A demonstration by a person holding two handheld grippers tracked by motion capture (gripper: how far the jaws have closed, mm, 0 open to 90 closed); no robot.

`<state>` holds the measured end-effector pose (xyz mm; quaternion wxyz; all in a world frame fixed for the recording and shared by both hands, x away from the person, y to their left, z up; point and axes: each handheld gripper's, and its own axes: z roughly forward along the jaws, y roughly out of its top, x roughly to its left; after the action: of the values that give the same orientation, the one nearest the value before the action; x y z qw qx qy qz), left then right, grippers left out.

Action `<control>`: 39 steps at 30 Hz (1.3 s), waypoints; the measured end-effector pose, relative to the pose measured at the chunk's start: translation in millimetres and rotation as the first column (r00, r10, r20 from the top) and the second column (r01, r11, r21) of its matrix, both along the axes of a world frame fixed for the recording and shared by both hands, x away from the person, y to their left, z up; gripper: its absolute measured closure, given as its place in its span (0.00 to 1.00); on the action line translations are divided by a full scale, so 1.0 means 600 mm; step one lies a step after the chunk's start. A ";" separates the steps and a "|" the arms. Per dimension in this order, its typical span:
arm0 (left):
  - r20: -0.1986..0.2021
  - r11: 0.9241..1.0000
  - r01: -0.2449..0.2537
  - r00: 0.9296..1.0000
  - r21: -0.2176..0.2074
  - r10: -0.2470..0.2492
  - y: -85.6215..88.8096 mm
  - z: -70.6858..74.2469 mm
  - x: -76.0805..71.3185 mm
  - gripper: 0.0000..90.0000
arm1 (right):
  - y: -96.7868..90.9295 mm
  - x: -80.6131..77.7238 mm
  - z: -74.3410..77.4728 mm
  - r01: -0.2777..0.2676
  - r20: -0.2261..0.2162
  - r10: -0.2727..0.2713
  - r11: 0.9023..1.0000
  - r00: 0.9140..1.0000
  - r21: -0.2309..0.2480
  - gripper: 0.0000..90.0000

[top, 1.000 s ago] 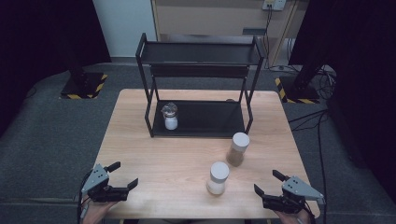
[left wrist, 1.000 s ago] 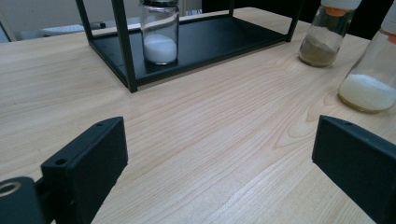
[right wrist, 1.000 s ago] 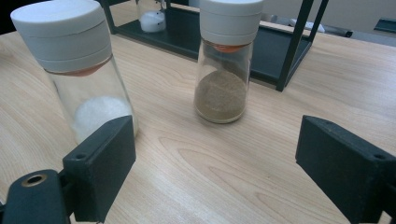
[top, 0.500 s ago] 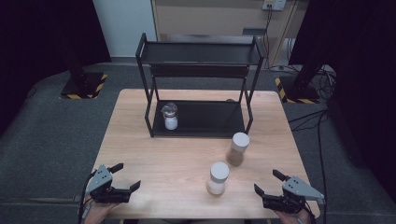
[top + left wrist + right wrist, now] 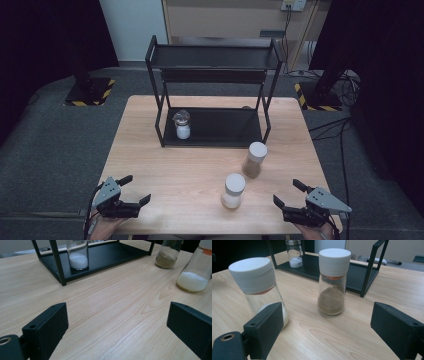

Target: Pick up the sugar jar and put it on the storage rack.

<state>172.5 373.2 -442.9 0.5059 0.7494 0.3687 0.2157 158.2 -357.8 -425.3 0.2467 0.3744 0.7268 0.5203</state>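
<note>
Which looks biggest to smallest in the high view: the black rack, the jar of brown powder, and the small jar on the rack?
1. black rack, by far the largest.
2. jar of brown powder.
3. small jar on the rack, somewhat smaller, though it stands farther from the camera, so this ranking is unsure.

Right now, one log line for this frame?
left claw: open, idle | right claw: open, near white-powder jar | brown-powder jar: on table | third jar: on rack
</note>
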 end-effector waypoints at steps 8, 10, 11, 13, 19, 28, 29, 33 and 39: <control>-0.007 1.000 0.005 1.000 0.004 -0.005 0.000 0.001 0.001 0.03 | 0.011 0.002 0.025 -0.042 0.015 0.042 0.999 0.999 -0.009 0.12; -0.008 1.000 0.005 1.000 0.004 -0.005 -0.001 0.001 0.002 0.03 | 0.013 0.004 0.028 -0.049 0.013 0.049 0.999 0.999 -0.009 0.12; -0.007 1.000 0.006 1.000 0.004 -0.006 -0.001 0.001 0.001 0.03 | 0.014 0.006 0.032 -0.056 0.011 0.056 0.998 0.998 -0.010 0.12; -0.008 1.000 0.007 1.000 0.005 -0.007 -0.001 0.001 0.002 0.03 | 0.016 0.010 0.038 -0.071 0.012 0.071 0.997 0.997 -0.004 0.12; -0.012 1.000 0.012 1.000 0.011 -0.012 -0.002 0.002 0.003 0.03 | 0.025 0.025 0.055 -0.120 0.007 0.120 0.993 0.993 0.006 0.12; -0.014 1.000 0.015 1.000 0.014 -0.015 -0.003 0.002 0.003 0.03 | 0.051 0.046 0.071 -0.200 -0.003 0.200 0.980 0.980 0.000 0.12; -0.016 1.000 0.015 1.000 0.015 -0.015 -0.003 0.002 0.004 0.03 | 0.054 0.048 0.071 -0.207 -0.004 0.207 0.978 0.978 0.000 0.12; -0.016 1.000 0.019 1.000 0.022 -0.019 -0.004 0.003 0.004 0.03 | 0.062 0.059 0.074 -0.235 -0.013 0.235 0.972 0.972 0.013 0.12; -0.019 1.000 0.019 1.000 0.023 -0.019 -0.005 0.003 0.004 0.03 | 0.076 0.071 0.075 -0.263 -0.024 0.263 0.965 0.964 0.026 0.12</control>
<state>175.0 370.4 -440.9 0.4958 0.7606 0.3639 0.2079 200.7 -312.2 -380.0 0.1615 0.2844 0.7674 0.5515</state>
